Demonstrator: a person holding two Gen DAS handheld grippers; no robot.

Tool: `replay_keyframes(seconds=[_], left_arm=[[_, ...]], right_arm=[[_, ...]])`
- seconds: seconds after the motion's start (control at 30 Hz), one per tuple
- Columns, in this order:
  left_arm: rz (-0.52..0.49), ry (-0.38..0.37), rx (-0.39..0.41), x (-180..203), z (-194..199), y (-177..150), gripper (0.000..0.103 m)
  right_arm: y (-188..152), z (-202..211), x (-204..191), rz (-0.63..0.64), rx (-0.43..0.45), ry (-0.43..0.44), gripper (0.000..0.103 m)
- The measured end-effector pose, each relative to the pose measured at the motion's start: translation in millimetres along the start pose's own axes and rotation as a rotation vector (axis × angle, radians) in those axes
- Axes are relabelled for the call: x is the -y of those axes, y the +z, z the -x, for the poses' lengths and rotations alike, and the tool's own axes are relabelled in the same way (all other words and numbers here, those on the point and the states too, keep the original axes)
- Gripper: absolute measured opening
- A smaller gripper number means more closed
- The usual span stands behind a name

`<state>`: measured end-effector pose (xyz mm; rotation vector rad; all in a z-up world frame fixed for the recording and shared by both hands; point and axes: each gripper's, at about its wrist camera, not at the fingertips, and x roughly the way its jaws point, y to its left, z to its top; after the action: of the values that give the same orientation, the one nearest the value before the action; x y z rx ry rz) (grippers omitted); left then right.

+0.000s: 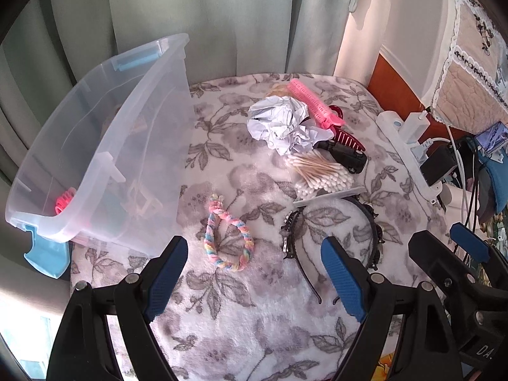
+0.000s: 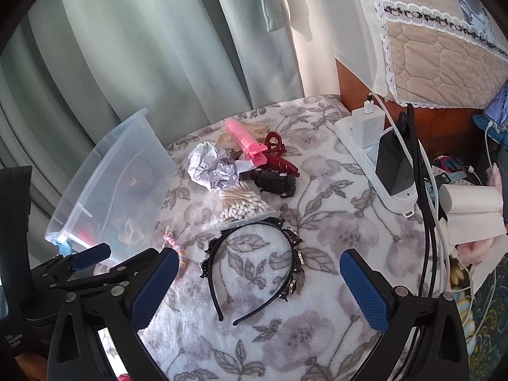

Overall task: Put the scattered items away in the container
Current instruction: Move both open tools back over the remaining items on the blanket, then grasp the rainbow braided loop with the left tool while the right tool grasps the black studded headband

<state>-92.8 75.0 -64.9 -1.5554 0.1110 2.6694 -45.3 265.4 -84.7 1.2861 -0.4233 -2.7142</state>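
Both tongs, left tongs (image 1: 254, 273) and right tongs (image 2: 258, 289), gape empty above headband (image 2: 254, 254)

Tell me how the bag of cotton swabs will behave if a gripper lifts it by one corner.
The bag of cotton swabs looks like thin clear plastic, so it will probably sag and crinkle rather than stay flat. The loose swabs inside would likely slide toward the low end. It seems light; a pinch on the film may slip.

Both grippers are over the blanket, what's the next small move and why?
Probably lower the left gripper onto the braided pastel hair tie: its jaws stand open and empty, the tie lies loose just ahead, nearest the clear plastic bin.
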Motion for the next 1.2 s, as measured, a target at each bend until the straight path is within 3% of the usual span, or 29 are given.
replay_keyframes(seconds=[0.3, 0.73, 1.2], left_arm=[[0.014, -0.019, -0.070, -4, -33, -6, 0.086], [0.099, 0.007, -0.167, -26, -76, -12, 0.086], [0.145, 0.006, -0.211, -41, -104, -16, 0.085]], right_arm=[[-9, -30, 3, 0.017, -0.084, -0.027, 0.098], [-20, -71, 11, 0.003, -0.197, -0.060, 0.079], [-21, -91, 12, 0.023, -0.212, -0.110, 0.069]])
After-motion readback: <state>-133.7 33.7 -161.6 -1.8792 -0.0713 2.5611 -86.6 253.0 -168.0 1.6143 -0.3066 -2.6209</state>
